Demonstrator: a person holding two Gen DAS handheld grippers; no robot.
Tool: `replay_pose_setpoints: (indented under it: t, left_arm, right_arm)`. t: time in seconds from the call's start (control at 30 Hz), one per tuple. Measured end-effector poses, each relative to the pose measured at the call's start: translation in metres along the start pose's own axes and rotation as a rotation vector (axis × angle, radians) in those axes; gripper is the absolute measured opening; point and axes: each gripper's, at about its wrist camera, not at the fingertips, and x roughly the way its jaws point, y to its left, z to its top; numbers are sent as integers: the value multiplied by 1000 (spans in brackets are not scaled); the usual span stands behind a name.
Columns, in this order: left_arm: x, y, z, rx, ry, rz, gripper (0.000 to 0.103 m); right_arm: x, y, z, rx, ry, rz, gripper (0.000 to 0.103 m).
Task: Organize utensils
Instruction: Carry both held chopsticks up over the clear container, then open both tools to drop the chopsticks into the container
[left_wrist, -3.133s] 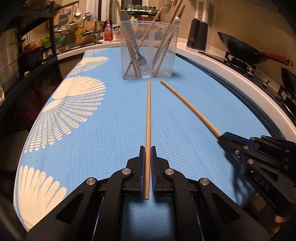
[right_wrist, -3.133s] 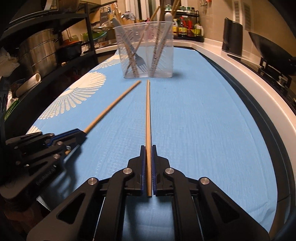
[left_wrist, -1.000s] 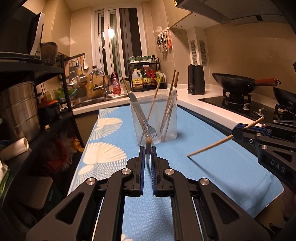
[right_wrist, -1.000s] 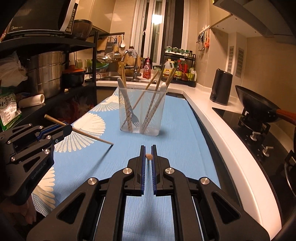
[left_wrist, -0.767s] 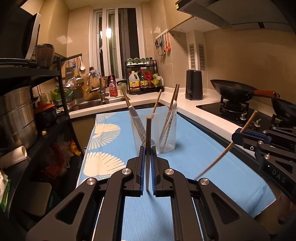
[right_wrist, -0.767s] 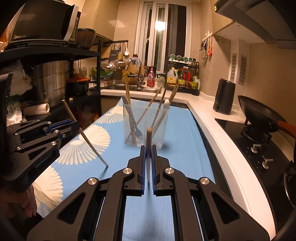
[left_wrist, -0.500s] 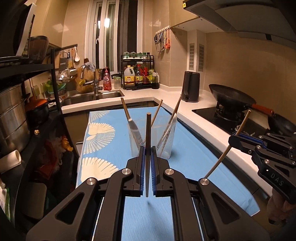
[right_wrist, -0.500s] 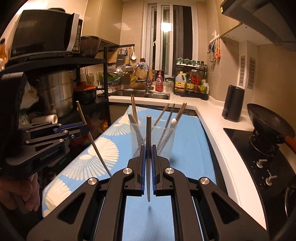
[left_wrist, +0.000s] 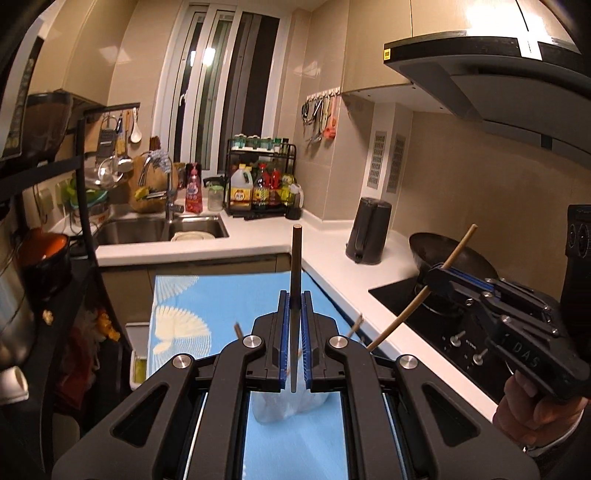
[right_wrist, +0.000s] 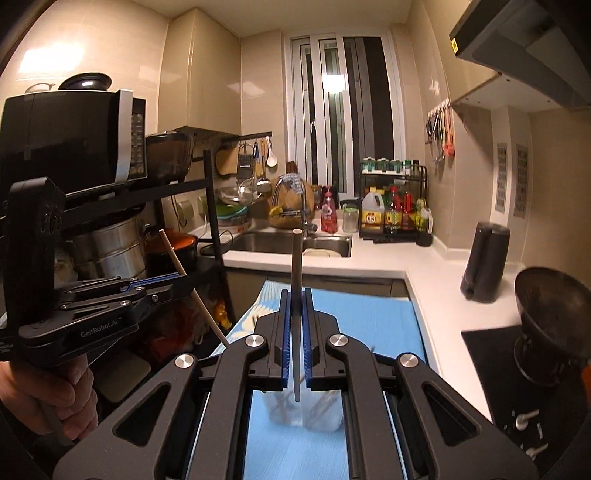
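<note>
Blue patterned mat (left_wrist: 192, 295) is seen spread on the white counter (left_wrist: 332, 243), sink (left_wrist: 159, 227) behind it. Clear utensil holder (left_wrist: 291, 404) is stood on the mat, mostly hidden below both grippers. Left gripper (left_wrist: 294, 306) is clamped on the left chopstick (left_wrist: 296, 258), held upright above the holder. Right gripper (right_wrist: 295, 306) is likewise clamped on the right chopstick (right_wrist: 296, 258), also upright over the holder

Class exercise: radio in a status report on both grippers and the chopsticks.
Left gripper shut on one chopstick, upright. Right gripper shut on the other chopstick. Clear holder below. Nothing blocking.
</note>
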Motion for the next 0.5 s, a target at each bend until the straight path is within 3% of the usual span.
replay_pose_setpoints:
  t: [0.17,0.43,0.5]
  left_arm:
    - [44,2,2,2,34,-7,6]
    - [119,14,-47,-28,204,-20,6]
    - [127,16,-54,-35,234,-32,6]
  right_arm:
    - [46,-15,1,28,36,-17,6]
    - [110,-31,-35,63,141,-34,6]
    - [120,-32,-42,57,170,-34,11]
